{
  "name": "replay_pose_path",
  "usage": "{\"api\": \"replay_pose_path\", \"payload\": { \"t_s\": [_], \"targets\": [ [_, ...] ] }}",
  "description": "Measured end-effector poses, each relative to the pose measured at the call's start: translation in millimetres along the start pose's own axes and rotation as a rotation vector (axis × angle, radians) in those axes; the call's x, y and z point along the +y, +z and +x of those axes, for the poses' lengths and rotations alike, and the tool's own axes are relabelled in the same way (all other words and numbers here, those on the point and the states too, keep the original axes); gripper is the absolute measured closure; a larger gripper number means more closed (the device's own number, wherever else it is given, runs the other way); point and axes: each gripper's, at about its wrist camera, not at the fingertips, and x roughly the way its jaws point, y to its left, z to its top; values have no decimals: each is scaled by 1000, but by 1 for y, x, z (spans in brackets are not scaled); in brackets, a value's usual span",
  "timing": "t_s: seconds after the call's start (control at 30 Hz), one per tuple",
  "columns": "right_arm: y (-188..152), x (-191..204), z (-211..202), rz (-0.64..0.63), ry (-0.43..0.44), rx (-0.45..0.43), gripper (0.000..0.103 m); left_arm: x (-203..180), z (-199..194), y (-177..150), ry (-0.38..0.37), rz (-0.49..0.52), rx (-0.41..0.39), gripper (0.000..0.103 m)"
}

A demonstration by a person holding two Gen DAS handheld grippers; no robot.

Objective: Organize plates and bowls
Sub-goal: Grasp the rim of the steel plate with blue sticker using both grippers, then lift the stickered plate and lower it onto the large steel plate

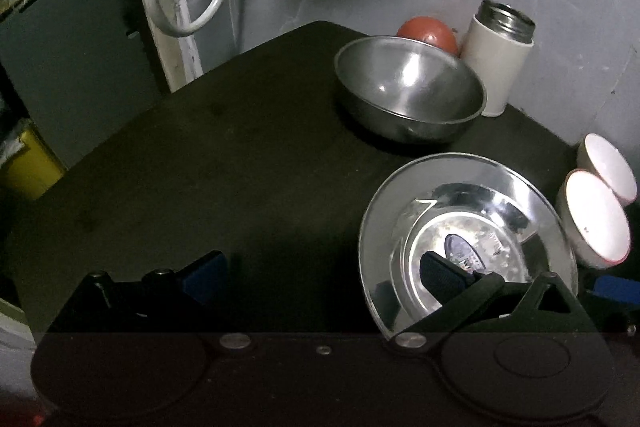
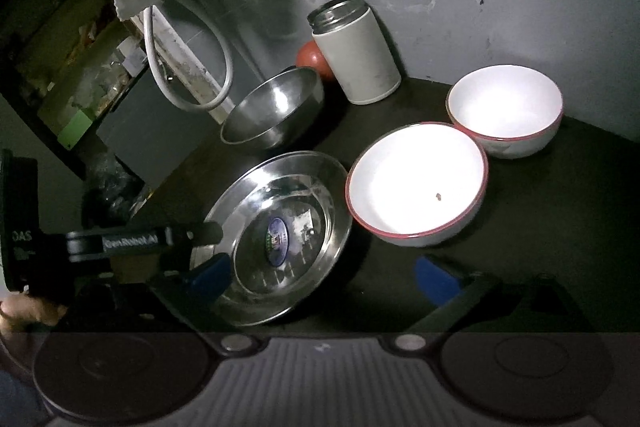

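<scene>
Dark matte table (image 2: 540,227). Steel plate (image 2: 280,231), shiny, round, blue oval sticker unreadable, beside steel bowl (image 2: 272,113) and two white red-rimmed bowls (image 2: 416,183). Left gripper (image 1: 324,267), marked "GenRobot AI", jaws apart astride plate's rim. Right gripper (image 2: 320,277) wide apart, empty.

"Gen.Robot.AI" on left tongs (image 2: 208,233); steel plate (image 2: 280,235) sticker illegible

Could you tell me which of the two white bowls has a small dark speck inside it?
It is the nearer white bowl, the one beside the steel plate. A dark speck sits on its inner surface, while the farther white bowl, closer to the wall, looks clean inside.
</scene>
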Motion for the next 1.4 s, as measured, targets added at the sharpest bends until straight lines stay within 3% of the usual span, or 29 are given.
{"api": "replay_pose_path", "payload": {
  "t_s": [0.1,0.3,0.37,0.57,0.63,0.83,1.1,1.4],
  "targets": [
    [0,1,4,-5,-11,3,16,-1,0,0,-29,3,3,2],
    [-1,4,11,-11,-24,20,36,-1,0,2,-78,-28,10,14],
    [-2,5,13,-14,-23,23,47,-2,0,1,-88,-26,12,16],
    [-3,9,16,-26,-27,39,72,0,2,1,-124,-62,26,44],
    [-3,10,17,-36,-29,46,78,2,2,1,-131,-76,27,62],
    [-1,11,18,-41,-24,47,81,16,3,-1,-209,-164,25,83],
    [-1,17,18,-66,-8,49,82,26,-9,-12,-208,-209,7,84],
    [1,34,2,-137,26,21,82,35,-57,-27,-195,-264,-96,84]
  ]
}}
